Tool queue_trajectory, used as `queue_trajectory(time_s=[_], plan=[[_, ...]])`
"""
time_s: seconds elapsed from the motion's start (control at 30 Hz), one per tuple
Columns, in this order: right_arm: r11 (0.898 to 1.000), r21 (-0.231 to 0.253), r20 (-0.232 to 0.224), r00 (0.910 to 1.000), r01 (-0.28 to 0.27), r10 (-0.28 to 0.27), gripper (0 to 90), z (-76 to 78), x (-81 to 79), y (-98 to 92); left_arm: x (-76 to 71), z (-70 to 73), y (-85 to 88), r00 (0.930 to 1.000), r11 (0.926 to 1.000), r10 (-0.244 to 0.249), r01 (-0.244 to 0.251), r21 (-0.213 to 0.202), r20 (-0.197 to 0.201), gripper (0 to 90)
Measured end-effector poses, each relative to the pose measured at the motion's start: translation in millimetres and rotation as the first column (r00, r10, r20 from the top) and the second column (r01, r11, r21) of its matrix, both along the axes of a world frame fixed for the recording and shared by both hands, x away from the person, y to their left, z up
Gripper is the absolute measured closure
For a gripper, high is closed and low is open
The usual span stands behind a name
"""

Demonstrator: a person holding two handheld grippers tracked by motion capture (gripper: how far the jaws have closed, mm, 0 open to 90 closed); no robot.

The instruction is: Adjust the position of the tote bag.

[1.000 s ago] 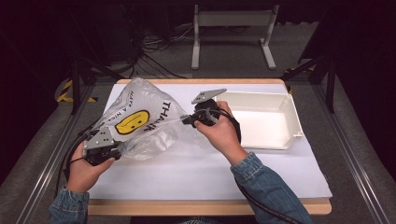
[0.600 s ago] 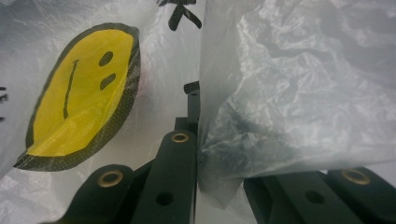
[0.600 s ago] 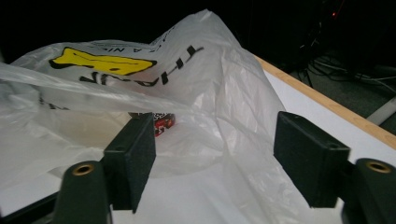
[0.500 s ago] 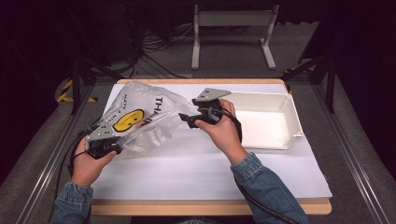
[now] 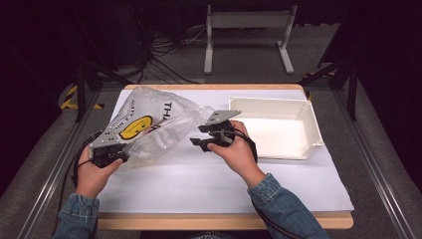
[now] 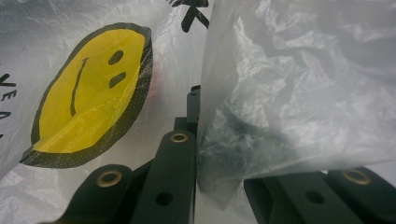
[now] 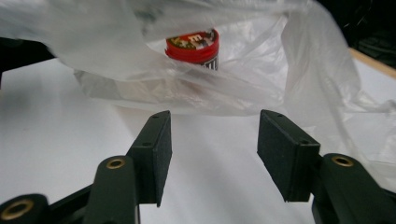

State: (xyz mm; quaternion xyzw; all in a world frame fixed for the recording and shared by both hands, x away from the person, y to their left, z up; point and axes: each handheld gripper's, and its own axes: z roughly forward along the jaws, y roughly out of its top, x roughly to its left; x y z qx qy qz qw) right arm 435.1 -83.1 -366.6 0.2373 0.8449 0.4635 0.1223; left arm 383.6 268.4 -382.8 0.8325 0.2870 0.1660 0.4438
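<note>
bag: clear crinkled plastic bag [image 5: 149,124] with a yellow smiley face and black lettering, puffed up on the table's left half
mouth: open toward the right
inside: red-lidded jar [image 7: 194,48] lying within

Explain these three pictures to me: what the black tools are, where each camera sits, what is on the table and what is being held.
A person works with two hand-held grippers, each a tool with two black jaws. The high view looks down from above the table. The other two cameras ride on the grippers and look along their jaws. On the table lie a clear plastic bag printed with a yellow smiley, and a white tray. The left gripper is shut on the bag. The right gripper is open, holds nothing and faces the bag's mouth, where a red-lidded jar shows inside.
</note>
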Motion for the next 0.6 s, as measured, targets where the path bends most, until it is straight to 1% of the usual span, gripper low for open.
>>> queue_trajectory(time_s=[0.03,0.07,0.1,0.17,0.2,0.23,0.27,0.3,0.33,0.37,0.43,0.47,0.5,0.6], plan=[[1.000,0.000,0.000,1.0000,0.000,0.000,44.5,0.0,0.0,0.0,0.0,0.0,0.0,1.0000,1.0000,0.000,0.000,0.000,0.000,84.5],[1.000,-0.008,-0.013,0.9999,0.002,-0.002,43.4,-3.3,4.5,2.6,-0.3,-0.4,0.5,1.0000,1.0000,-0.001,0.001,-0.004,-0.005,84.5],[0.999,-0.050,-0.015,0.9999,-0.005,0.005,36.3,-9.5,15.8,8.2,-0.4,-0.7,0.8,1.0000,1.0000,-0.003,0.003,-0.003,-0.007,84.3],[0.996,-0.088,-0.005,0.9996,-0.027,0.027,27.5,-12.6,24.7,13.0,-0.7,-1.7,0.9,0.9999,1.0000,-0.006,0.006,-0.006,-0.014,83.9],[0.995,-0.097,0.007,0.9992,-0.038,0.039,23.8,-14.2,29.1,16.0,-0.9,-2.2,0.6,0.9998,0.9999,-0.005,0.005,-0.012,-0.019,83.3],[0.995,-0.097,0.007,0.9992,-0.038,0.039,23.8,-14.2,29.1,16.0,-0.9,-2.2,0.6,0.9998,0.9999,-0.005,0.005,-0.012,-0.019,82.5],[0.990,-0.127,0.046,0.9970,-0.056,0.063,16.8,-16.9,36.4,22.4,-1.0,-2.4,0.9,0.9998,1.0000,-0.003,0.003,-0.009,-0.017,82.3],[0.990,-0.127,0.046,0.9970,-0.056,0.063,16.8,-16.9,36.4,22.4,-1.2,-2.6,0.9,0.9998,1.0000,-0.004,0.004,-0.009,-0.019,82.3],[0.988,-0.140,0.047,0.9965,-0.061,0.068,15.0,-19.4,39.8,27.5,-2.2,-2.8,1.1,0.9998,0.9999,-0.003,0.002,-0.010,-0.022,82.3],[0.988,-0.140,0.047,0.9965,-0.061,0.068,15.0,-19.4,39.8,27.5,-2.2,-2.8,1.1,0.9998,0.9999,-0.003,0.002,-0.010,-0.022,82.3],[0.987,-0.145,0.041,0.9960,-0.072,0.079,13.5,-24.3,44.5,35.0,-3.4,-2.2,2.8,0.9998,1.0000,0.002,-0.002,-0.007,-0.018,82.4],[0.987,-0.145,0.041,0.9960,-0.072,0.079,13.5,-24.3,44.5,35.0,-3.4,-2.2,2.8,0.9998,1.0000,0.002,-0.002,-0.007,-0.018,82.4],[0.986,-0.149,0.042,0.9953,-0.080,0.087,13.4,-27.3,45.9,40.6,-3.9,-2.0,3.2,0.9999,1.0000,0.003,-0.003,-0.008,-0.016,82.4],[0.984,-0.156,0.044,0.9946,-0.086,0.094,12.7,-30.2,46.7,45.3,-4.8,-2.2,3.1,0.9998,0.9999,0.001,-0.001,-0.013,-0.020,82.2]])
